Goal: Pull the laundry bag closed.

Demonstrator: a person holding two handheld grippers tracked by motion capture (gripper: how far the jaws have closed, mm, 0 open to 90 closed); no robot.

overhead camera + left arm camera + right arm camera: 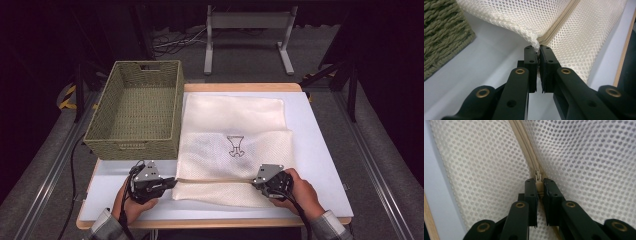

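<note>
A white table [320, 150] carries a woven basket [137, 107] at its far left and, beside it, a cream mesh laundry bag [235, 125] lying flat, its zipper [215, 179] running crosswise along the near edge. The zipper's long line stretches from one hand to the other, and that is what the coming pull turns on: the left gripper [172, 182] pinches the bag's corner [535, 43] at the zipper's left end, jaws clamped tight on the mesh, while the right gripper [256, 182] sits at the far right of the line, jaws closed on the small zipper tab [538, 181]. The slider lies nearest the right hand, well apart from the left. The basket stands just beside the bag, apparently empty. Whether the zipper is open or closed along its length is hard to make out, and the bag's contents, if any, stay hidden under the mesh.
</note>
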